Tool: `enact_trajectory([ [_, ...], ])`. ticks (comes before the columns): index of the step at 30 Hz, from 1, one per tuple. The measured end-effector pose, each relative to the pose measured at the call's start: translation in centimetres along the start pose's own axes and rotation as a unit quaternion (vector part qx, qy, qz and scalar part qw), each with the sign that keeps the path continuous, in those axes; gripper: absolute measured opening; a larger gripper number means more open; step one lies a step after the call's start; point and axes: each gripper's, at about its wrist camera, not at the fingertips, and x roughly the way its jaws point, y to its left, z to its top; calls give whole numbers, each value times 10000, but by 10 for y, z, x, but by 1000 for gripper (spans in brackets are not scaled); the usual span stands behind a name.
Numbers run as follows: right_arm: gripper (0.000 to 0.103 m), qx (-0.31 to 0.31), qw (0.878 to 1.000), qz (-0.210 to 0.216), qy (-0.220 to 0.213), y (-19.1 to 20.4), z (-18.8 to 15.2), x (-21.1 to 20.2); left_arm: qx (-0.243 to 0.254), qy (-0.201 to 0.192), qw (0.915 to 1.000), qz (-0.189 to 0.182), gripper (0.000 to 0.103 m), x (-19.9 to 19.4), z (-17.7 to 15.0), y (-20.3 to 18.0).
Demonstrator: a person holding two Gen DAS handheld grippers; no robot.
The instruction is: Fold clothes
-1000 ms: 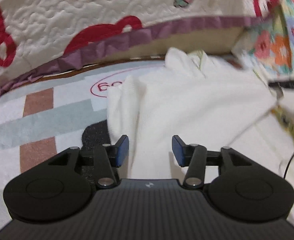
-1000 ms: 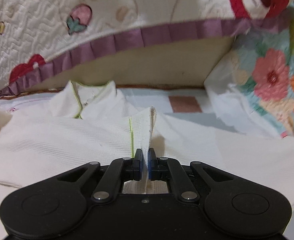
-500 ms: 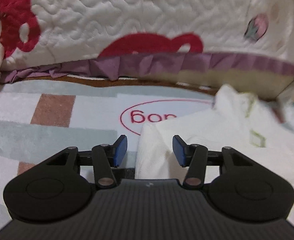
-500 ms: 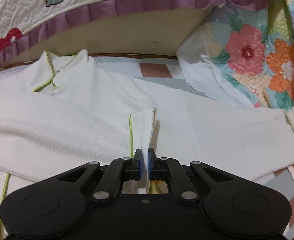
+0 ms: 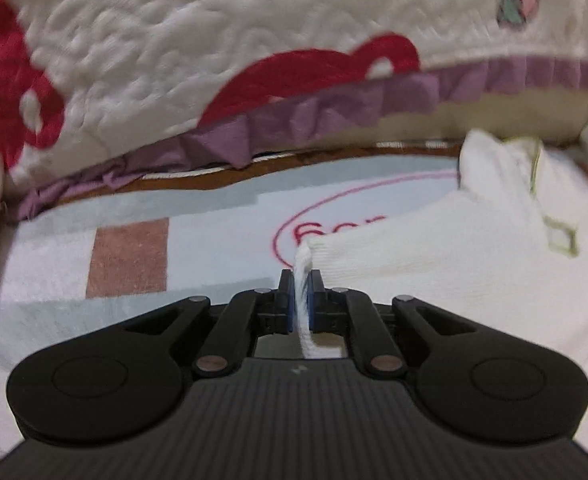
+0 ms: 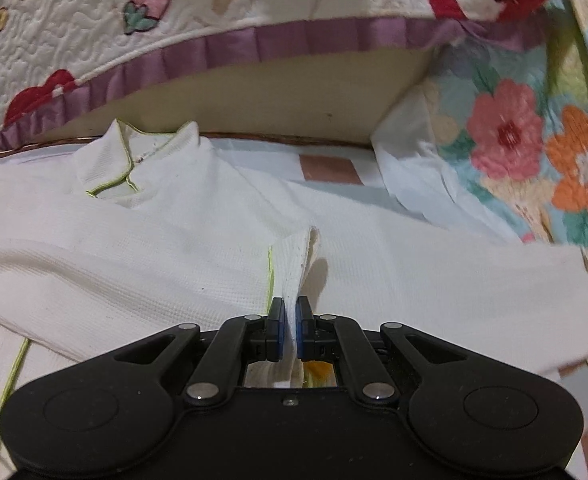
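A white waffle-knit garment (image 6: 134, 260) with lime-green piping lies spread on a patterned mat, its stand-up collar (image 6: 134, 160) toward the far side. In the left wrist view the same garment (image 5: 454, 248) fills the right half. My left gripper (image 5: 302, 280) is closing its jaws on the garment's left edge, and a thin ridge of white cloth is pinched between the blue pads. My right gripper (image 6: 289, 308) is shut on a raised fold of the cloth beside a green-piped seam; the fold stands up in front of the fingers.
The mat (image 5: 214, 248) has pale blue, grey and brown blocks and a red oval logo. A cream quilt with red motifs and a purple ruffle (image 5: 334, 112) overhangs the far side. A floral quilt (image 6: 534, 140) crowds the right.
The left gripper slid left along the garment to its edge and closed on the cloth there. The right gripper kept its hold on the fold and sank a little.
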Motion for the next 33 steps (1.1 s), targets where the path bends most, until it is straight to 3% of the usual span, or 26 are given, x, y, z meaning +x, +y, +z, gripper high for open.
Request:
enact_trajectory([
  [5, 6, -165, 9997, -59, -160, -3, 6, 12, -874, -178, 9951, -430, 6, 12, -11, 31],
  [8, 6, -266, 9994, -127, -166, -5, 6, 17, -1352, -556, 9893, -23, 5, 2, -16, 45],
  [10, 6, -322, 9993, -118, -156, -5, 5, 17, -1570, -847, 9832, -394, 7, -11, -18, 52],
  [12, 6, -354, 9992, -104, -149, -5, 6, 17, -1409, -834, 9813, -1015, 24, -21, -16, 43],
  [13, 6, -361, 9992, -104, -144, -6, 6, 18, -1100, -612, 9856, -1129, 53, -22, -14, 31],
  [14, 6, -337, 9993, -100, -133, -6, 6, 18, -730, -399, 9905, -1095, 71, -22, -12, 16],
  [18, 6, -124, 9998, -78, -123, -9, 3, 22, 363, -55, 9984, -424, 72, -5, -23, -28],
  [19, 6, -78, 9998, -67, -152, -9, 3, 22, 508, 21, 9983, -270, 69, 1, -27, -35],
  [21, 6, -43, 9997, -46, -243, -9, 3, 20, 608, -84, 9979, -206, 41, 4, -35, -38],
  [22, 6, -83, 9994, -47, -326, -9, 6, 17, 615, -186, 9977, -206, 6, 2, -37, -38],
  [25, 6, -221, 9980, -57, -595, -8, 13, 8, 549, -495, 9972, -126, 5, -15, -36, -37],
  [29, 6, -331, 9964, -54, -783, -9, 22, 7, -20, -987, 9951, 16, 5, -36, -42, -29],
  [33, 5, -467, 9977, -42, -498, -6, 25, 34, -195, -859, 9956, 330, 6, -15, -55, -29],
])
